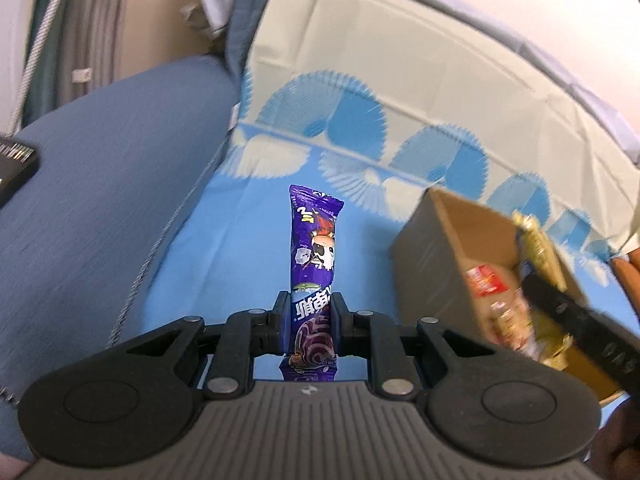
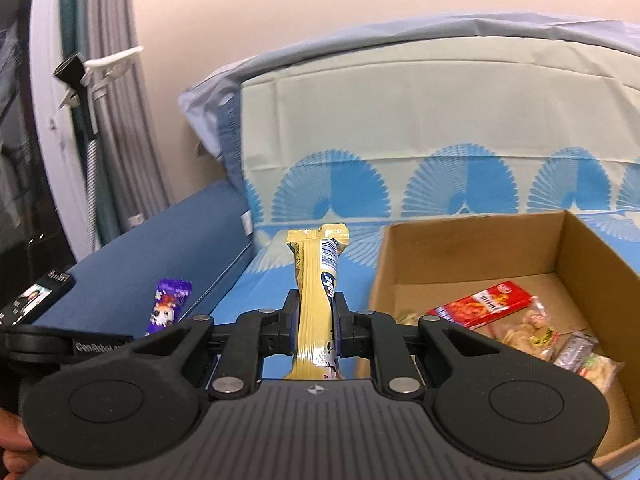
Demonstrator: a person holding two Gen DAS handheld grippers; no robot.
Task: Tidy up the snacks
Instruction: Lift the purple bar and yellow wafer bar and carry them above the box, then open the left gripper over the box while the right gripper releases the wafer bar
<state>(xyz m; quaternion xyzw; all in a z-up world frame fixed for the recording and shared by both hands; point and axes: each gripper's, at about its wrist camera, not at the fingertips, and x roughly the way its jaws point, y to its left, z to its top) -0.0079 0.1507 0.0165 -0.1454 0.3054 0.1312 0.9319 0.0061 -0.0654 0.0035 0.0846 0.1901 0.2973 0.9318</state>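
Observation:
My left gripper [image 1: 310, 312] is shut on a purple snack bar [image 1: 314, 248] that stands upright between its fingers, above the blue patterned cloth [image 1: 240, 248]. My right gripper [image 2: 316, 316] is shut on a yellow snack bar [image 2: 318, 276], held left of the open cardboard box [image 2: 584, 256]. The box holds a red packet [image 2: 480, 304] and several other small snacks. The box [image 1: 432, 264] is at the right in the left wrist view, with the right gripper and yellow bar [image 1: 536, 248] over it. The purple bar [image 2: 168, 308] shows at the left in the right wrist view.
A dark blue cushion [image 1: 100, 184] lies to the left. A black device [image 1: 16, 164] rests on its far left edge. A pale backrest cloth [image 2: 400, 108] rises behind the box. Curtains and a wall stand beyond.

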